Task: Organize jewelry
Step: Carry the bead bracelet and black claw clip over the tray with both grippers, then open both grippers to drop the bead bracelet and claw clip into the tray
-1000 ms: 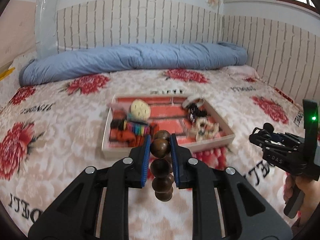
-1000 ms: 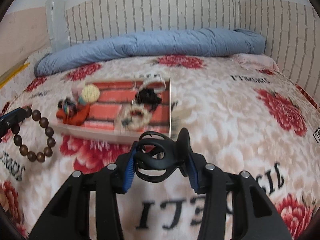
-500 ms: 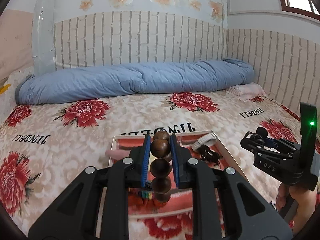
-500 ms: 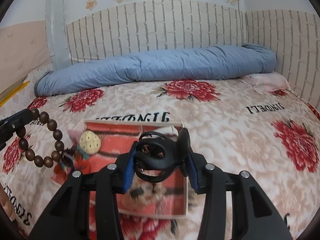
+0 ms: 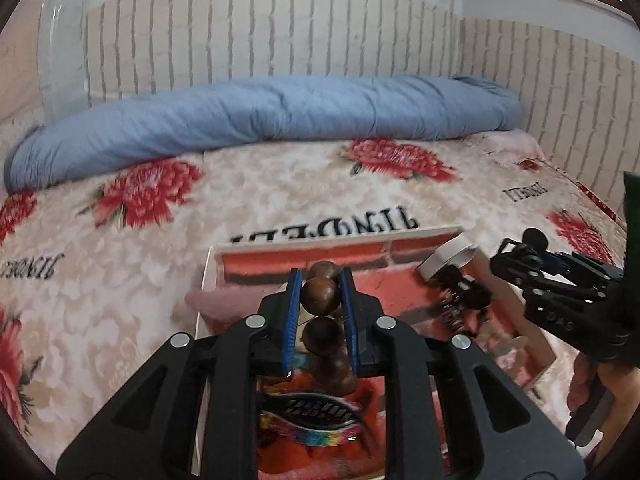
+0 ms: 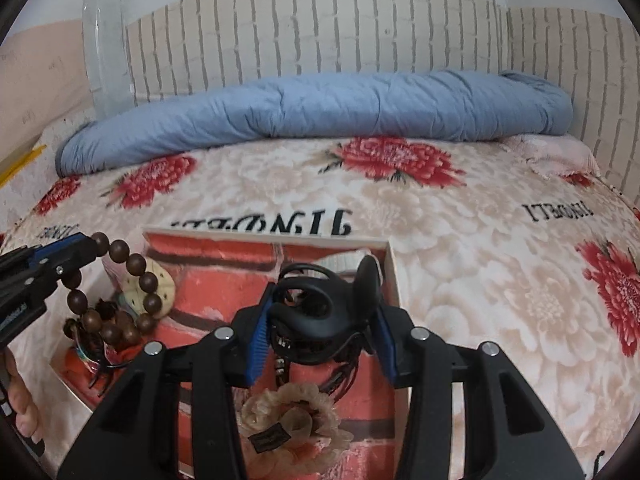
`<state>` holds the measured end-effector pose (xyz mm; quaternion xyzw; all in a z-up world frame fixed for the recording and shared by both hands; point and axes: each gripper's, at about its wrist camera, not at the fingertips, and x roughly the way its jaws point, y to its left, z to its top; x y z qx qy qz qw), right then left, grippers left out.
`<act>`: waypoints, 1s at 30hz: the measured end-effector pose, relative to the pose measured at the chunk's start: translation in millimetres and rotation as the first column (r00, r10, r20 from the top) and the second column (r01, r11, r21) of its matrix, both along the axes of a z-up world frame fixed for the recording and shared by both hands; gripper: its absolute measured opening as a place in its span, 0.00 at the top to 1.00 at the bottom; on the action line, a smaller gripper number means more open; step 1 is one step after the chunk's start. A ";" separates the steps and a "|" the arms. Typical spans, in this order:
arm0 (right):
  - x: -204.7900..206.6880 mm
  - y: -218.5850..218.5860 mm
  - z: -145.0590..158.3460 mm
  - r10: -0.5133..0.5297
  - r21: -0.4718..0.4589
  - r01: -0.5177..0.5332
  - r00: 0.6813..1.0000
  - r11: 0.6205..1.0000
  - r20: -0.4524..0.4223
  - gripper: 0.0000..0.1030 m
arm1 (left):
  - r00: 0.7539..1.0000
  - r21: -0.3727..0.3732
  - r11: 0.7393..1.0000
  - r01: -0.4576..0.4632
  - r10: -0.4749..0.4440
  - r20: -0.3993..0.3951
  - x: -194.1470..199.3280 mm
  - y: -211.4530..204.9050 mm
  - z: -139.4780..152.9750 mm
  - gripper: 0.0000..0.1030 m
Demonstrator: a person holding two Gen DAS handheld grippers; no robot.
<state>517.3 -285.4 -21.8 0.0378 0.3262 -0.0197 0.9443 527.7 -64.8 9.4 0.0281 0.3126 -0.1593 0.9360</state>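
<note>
Beads first: the left gripper is clamped on 1 bead of the wooden bead bracelet, and the rest of the loop hangs below the pads. In the right wrist view the loop dangles at the left of the frame, its low end over the clutter in the left part of the tray. The loop's long axis runs downward from the pinch, so a release would likely drop it just about where it hangs.

The right gripper is closed on the black hair claw, which spans the gap between both blue pads. The claw's long axis runs across the jaws, side to side in the frame, and it sits over the right half of the tray, above a dark tangle of hair ties and the beige scrunchie at lower centre.

Both held pieces lie above the tray floor, not outside its rim. By my reading each hand is nearest its own half, left for beads, right for the claw, and whether either touches the contents below I cannot tell.
</note>
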 end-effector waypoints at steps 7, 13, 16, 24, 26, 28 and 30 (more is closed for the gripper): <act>9.0 5.1 -17.2 0.011 -0.010 -0.011 0.998 1.000 -0.055 0.57 | 0.999 0.026 1.000 -0.009 0.010 -0.039 6.5 4.0 -17.8 0.82; 17.2 0.0 -28.7 0.002 0.000 -0.002 0.997 1.000 -0.082 0.57 | 0.995 0.017 0.999 -0.039 0.040 -0.097 19.5 15.1 -31.5 0.82; 20.6 -3.0 -34.3 -0.008 0.005 0.008 0.996 1.000 -0.094 0.57 | 0.989 0.008 0.998 -0.060 0.060 -0.132 27.2 23.5 -40.0 0.82; 26.2 -6.0 -45.6 -0.024 -0.002 0.024 0.993 1.000 -0.113 0.57 | 0.980 0.008 0.996 -0.091 0.091 -0.175 38.2 31.3 -54.1 0.82; 26.5 -6.4 -45.1 -0.023 -0.003 0.023 0.994 1.000 -0.107 0.57 | 0.978 0.006 0.996 -0.095 0.094 -0.186 40.8 31.6 -57.0 0.81; 28.1 -4.9 -48.3 -0.026 -0.012 0.025 0.994 1.000 -0.108 0.57 | 0.976 0.005 0.995 -0.098 0.097 -0.194 42.8 32.5 -58.8 0.81; 30.0 -4.6 -50.8 -0.027 -0.016 0.025 0.994 1.000 -0.109 0.57 | 0.975 0.004 0.995 -0.100 0.099 -0.198 43.9 33.0 -60.4 0.79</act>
